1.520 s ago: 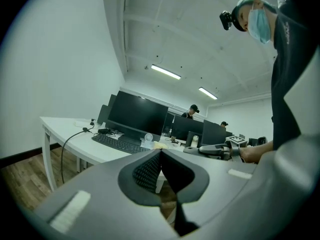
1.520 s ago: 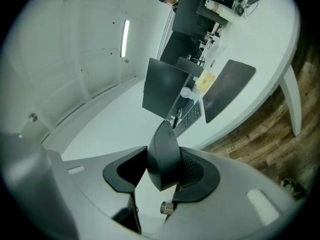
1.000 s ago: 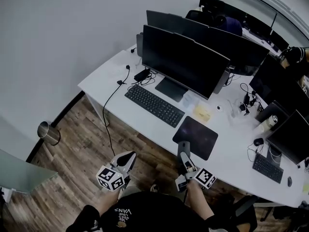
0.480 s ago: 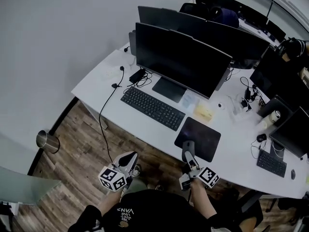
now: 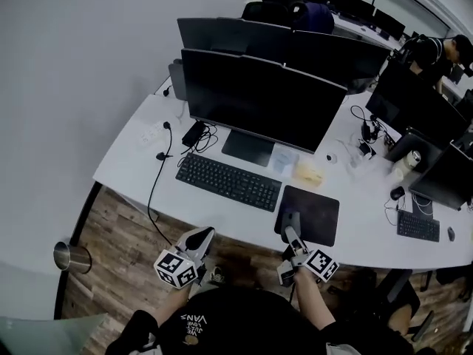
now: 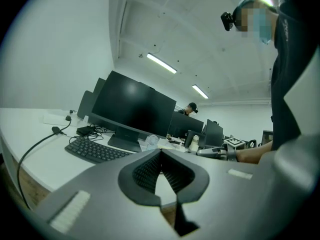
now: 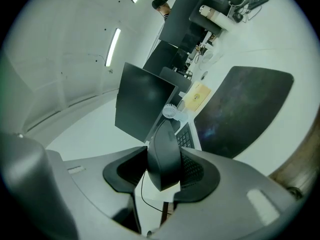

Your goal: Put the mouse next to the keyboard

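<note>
The black keyboard [image 5: 229, 182] lies on the white desk [image 5: 133, 161] in front of a big dark monitor [image 5: 259, 98]; the left gripper view shows the keyboard [image 6: 95, 150] too. My right gripper [image 5: 290, 229] is shut on a dark grey mouse [image 5: 288, 218] at the desk's front edge, by the near left corner of the black mouse pad [image 5: 310, 214]. In the right gripper view the mouse [image 7: 164, 156] stands upright between the pads, with the mouse pad [image 7: 245, 109] beyond. My left gripper [image 5: 199, 237] hangs off the desk's front edge, below the keyboard, its jaws [image 6: 160, 153] shut on nothing.
Cables and a power brick [image 5: 194, 133] lie left of the monitor stand. A yellow pad [image 5: 309, 171] and a small white fan [image 6: 151, 141] sit behind the mouse pad. A metal bin [image 5: 71, 257] stands on the wooden floor. More monitors, a second keyboard [image 5: 417, 225] and a person [image 5: 436, 50] are at the right.
Both grippers have shifted along the desk front, the right one carrying the mouse to the mouse pad's near left corner. The head view has swung, so the desk sits further left.
</note>
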Demonstrator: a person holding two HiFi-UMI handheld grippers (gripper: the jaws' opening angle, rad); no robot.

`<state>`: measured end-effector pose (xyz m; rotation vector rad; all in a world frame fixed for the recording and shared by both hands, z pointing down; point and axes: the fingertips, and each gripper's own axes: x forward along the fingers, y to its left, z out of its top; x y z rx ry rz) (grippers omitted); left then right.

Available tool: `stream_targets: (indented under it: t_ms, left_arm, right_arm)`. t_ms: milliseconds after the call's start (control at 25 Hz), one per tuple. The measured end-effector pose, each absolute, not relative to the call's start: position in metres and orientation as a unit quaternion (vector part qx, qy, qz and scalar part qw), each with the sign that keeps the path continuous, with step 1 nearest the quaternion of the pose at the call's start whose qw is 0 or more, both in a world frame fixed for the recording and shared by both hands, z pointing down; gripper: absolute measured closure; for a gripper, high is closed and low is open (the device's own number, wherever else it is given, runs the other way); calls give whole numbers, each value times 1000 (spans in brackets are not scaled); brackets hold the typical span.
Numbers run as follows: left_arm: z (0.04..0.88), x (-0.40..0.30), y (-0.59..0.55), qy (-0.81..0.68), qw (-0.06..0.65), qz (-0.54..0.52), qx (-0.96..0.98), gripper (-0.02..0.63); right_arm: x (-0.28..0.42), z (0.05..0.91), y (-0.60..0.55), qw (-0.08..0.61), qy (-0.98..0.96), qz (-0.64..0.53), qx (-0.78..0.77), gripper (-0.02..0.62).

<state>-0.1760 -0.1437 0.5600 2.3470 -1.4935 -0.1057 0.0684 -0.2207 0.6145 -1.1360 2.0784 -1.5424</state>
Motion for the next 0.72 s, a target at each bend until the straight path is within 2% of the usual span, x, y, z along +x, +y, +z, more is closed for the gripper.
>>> stream_targets:
  t_ms: [360,720]
  left_arm:
    - [560,-205,-172,-448,177,-15,876,604]
    - [583,-191,-200,-398,200,5,895,604]
  right_arm:
    - [49,621,-216,182,696,-516,-466,417]
    - [59,653,-227,149,673,-514,-511,417]
